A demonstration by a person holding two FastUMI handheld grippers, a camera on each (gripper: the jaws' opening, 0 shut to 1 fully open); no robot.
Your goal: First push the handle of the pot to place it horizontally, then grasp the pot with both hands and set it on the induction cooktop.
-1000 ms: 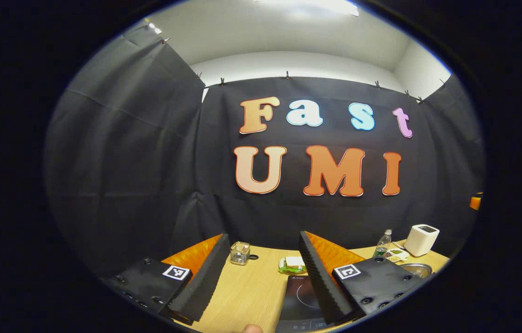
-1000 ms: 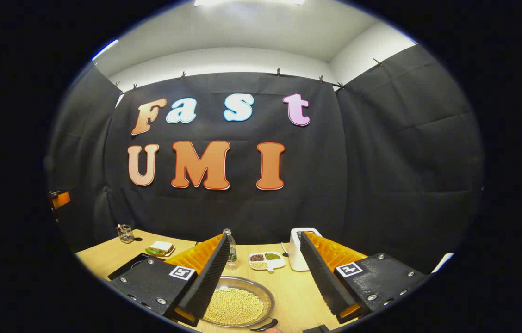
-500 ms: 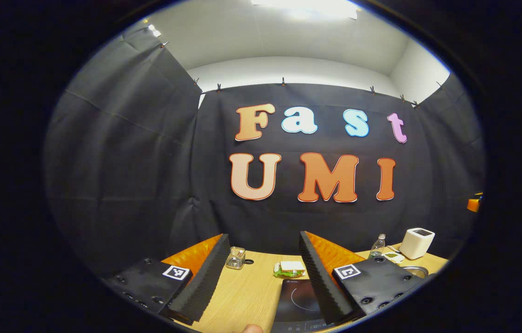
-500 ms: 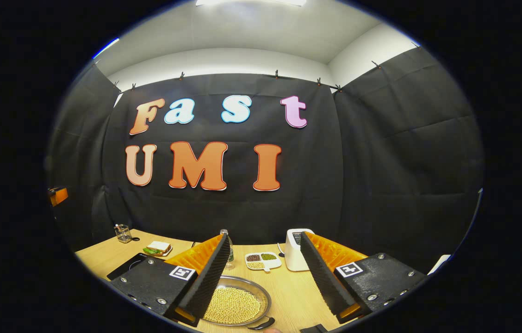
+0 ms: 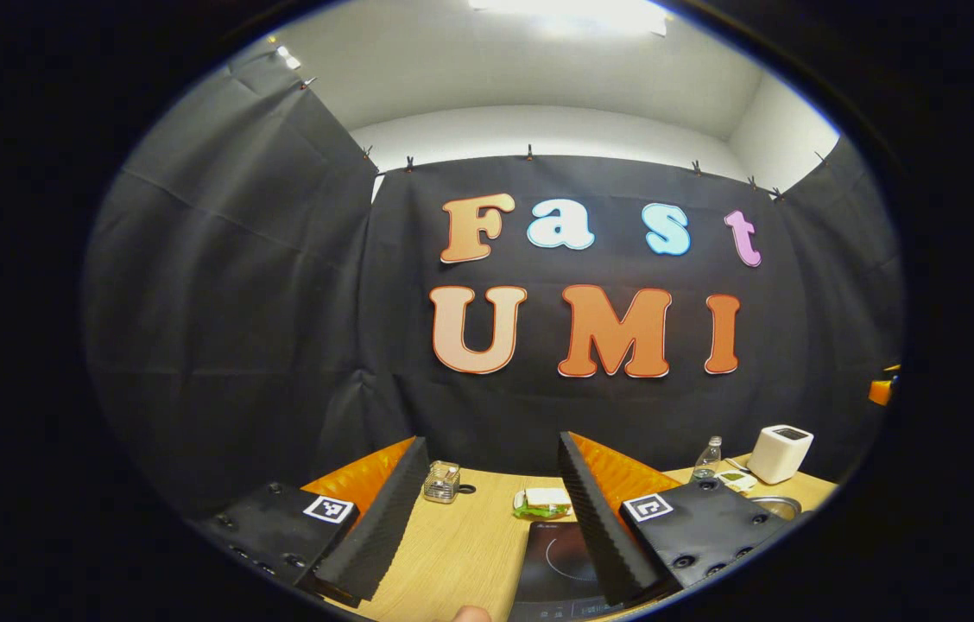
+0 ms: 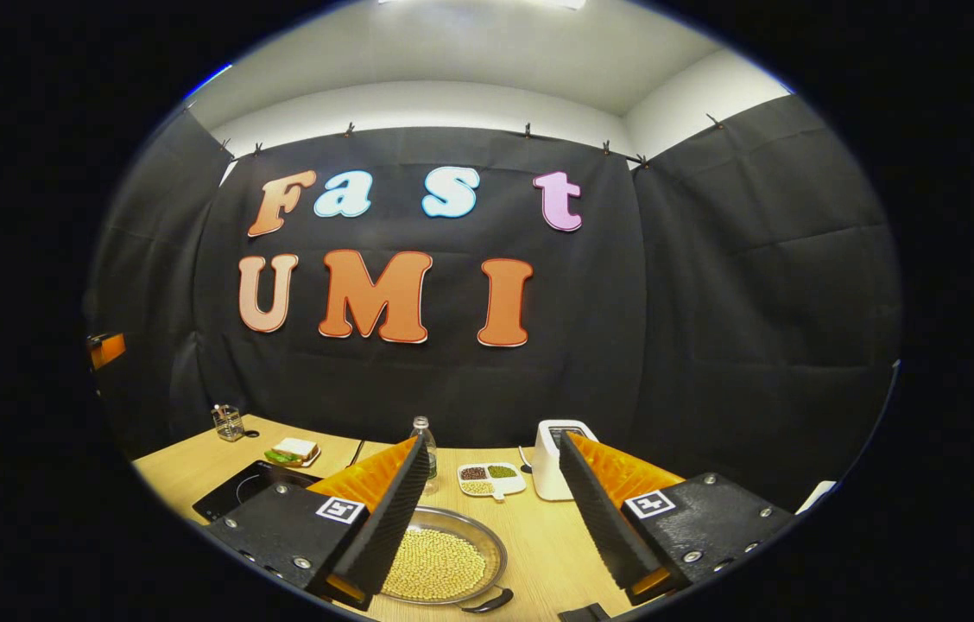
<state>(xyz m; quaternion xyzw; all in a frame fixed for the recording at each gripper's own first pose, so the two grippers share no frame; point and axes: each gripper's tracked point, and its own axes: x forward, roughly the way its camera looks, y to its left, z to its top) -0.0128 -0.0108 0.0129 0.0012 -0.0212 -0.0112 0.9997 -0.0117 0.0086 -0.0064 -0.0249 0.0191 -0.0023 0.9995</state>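
Overhead, both claws open, pot [image 6: 439,566] of beans, cooktop [image 5: 560,561] apart.

walls: black cloth [image 5: 237,302] | ceiling: white [image 6: 452,43], lit | table: light wood [image 5: 452,544]

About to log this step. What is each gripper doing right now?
Left gripper: open, holding nothing, above the cooktop.
Right gripper: open, holding nothing, above the pot.

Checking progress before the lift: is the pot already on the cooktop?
No: in the right gripper view the pot of beans sits on the table, apart from the cooktop.
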